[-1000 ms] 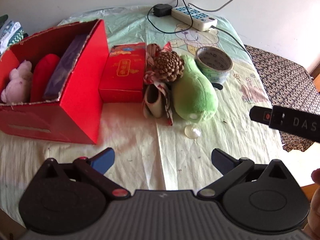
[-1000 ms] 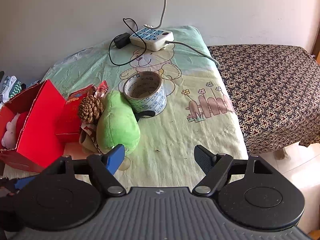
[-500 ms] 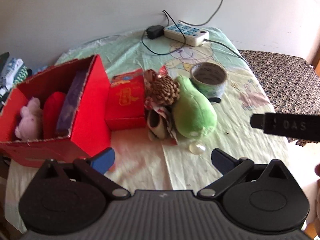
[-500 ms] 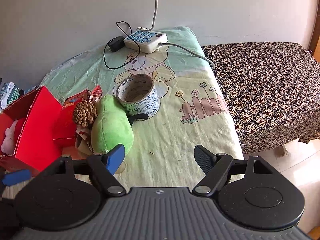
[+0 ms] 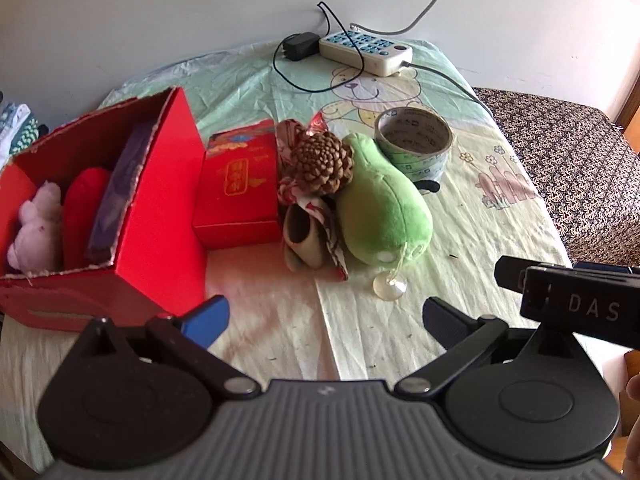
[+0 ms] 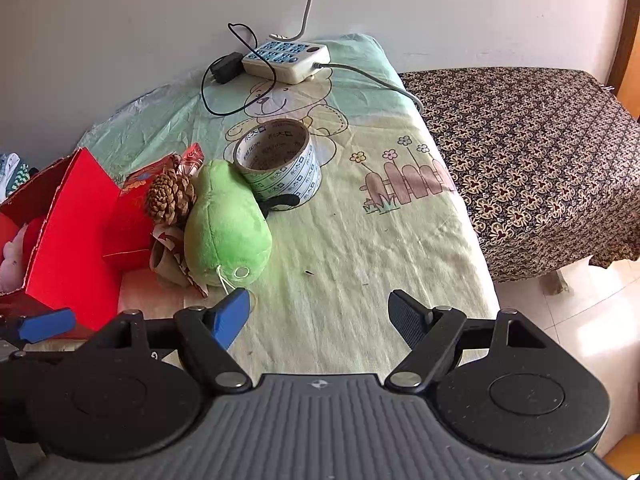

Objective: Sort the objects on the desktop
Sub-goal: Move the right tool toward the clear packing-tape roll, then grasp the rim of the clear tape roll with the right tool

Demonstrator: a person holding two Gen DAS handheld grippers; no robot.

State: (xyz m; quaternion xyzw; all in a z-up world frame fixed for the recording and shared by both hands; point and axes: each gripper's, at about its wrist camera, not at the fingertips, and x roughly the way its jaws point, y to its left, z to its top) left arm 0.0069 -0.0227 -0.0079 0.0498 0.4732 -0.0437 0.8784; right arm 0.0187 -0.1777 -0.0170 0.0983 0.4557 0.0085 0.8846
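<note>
An open red box point(image 5: 160, 240) at the left holds a pink plush point(image 5: 38, 224), a red plush and a purple book. Beside it lie a small red gift box point(image 5: 240, 188), a pinecone point(image 5: 320, 162), a green plush point(image 5: 380, 208) with a suction cup point(image 5: 389, 289), and a tape roll point(image 5: 416, 144). The same heap shows in the right wrist view: green plush point(image 6: 226, 224), tape roll point(image 6: 280, 164), pinecone point(image 6: 170, 198). My left gripper point(image 5: 326, 320) is open and empty, short of the heap. My right gripper point(image 6: 320, 312) is open and empty near the green plush.
A power strip point(image 5: 366, 50) with a black adapter and cables lies at the table's back edge. A patterned cloth surface point(image 6: 540, 160) stands to the right of the table. The right gripper's body point(image 5: 576, 304) shows at the right of the left wrist view.
Both grippers have drawn back and risen from the table; the heap looks smaller and farther. Both stay open. No object has moved.
</note>
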